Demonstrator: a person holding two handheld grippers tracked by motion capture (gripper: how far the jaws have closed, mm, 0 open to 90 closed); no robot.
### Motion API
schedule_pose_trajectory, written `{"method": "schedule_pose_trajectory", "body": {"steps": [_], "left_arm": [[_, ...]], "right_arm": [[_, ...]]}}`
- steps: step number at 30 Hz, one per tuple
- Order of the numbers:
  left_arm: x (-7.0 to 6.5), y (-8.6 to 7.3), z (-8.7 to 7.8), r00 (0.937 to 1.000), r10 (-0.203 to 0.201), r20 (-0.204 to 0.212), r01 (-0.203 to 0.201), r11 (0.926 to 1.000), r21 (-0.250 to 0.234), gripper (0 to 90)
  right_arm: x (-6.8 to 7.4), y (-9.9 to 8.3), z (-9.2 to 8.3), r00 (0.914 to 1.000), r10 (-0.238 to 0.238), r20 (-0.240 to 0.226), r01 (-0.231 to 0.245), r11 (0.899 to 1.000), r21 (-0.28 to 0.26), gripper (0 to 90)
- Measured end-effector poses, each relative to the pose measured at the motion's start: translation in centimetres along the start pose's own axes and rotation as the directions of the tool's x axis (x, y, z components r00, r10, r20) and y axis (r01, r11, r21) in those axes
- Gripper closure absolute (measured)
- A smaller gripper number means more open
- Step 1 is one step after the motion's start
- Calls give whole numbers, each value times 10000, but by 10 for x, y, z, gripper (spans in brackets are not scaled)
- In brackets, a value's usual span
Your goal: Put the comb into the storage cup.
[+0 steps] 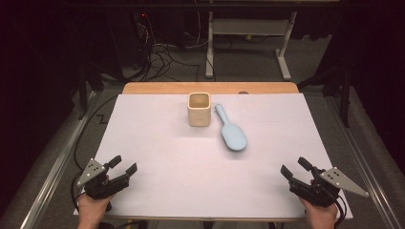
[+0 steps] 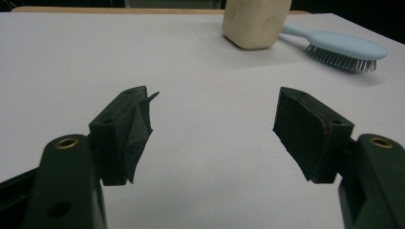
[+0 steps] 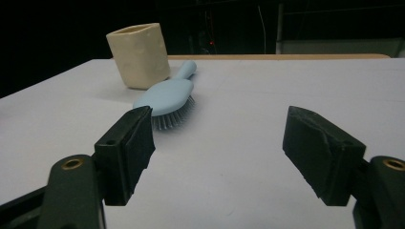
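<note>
a smooth pale-blue plastic hairbrush lies bristles down just beside a squarish, dimpled cream cup at the far middle of the matte white desk, well apart from the left tongs and right tongs, both gaping and empty, held low at the near corners, pointing inward.

The square ceramic cup is cream, plain outside with faint dimples — tan inside. The plastic hairbrush to its right is pale blue, its bristles grey. The bench's flat sheet is plain white; a bare strip of wood at its far edge is orange-brown. Both claws — left claw, right claw — are matte black, each topped with a grey plate.
</note>
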State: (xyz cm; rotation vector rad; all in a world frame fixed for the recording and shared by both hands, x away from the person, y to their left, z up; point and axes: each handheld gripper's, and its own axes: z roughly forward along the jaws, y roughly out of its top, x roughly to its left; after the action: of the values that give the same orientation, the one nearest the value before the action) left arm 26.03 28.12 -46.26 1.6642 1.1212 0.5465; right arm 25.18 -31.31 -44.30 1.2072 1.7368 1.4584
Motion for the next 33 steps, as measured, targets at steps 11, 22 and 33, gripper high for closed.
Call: {"method": "schedule_pose_trajectory", "body": {"steps": [11,22,33], "left_arm": [[0,0,1,10000,20,14,-20,10000,10,294],[-1,0,1,9999,18,104,-19,10000,30,294],[-1,1,2,9999,43,108,-43,10000,49,294]], "right_arm": [[8,7,12,9991,-285,-314,288,9995,88,285],[14,15,28,9982,-226,-556,241,9994,256,292],[21,23,48,9959,-250,-874,287,9987,411,311]]}}
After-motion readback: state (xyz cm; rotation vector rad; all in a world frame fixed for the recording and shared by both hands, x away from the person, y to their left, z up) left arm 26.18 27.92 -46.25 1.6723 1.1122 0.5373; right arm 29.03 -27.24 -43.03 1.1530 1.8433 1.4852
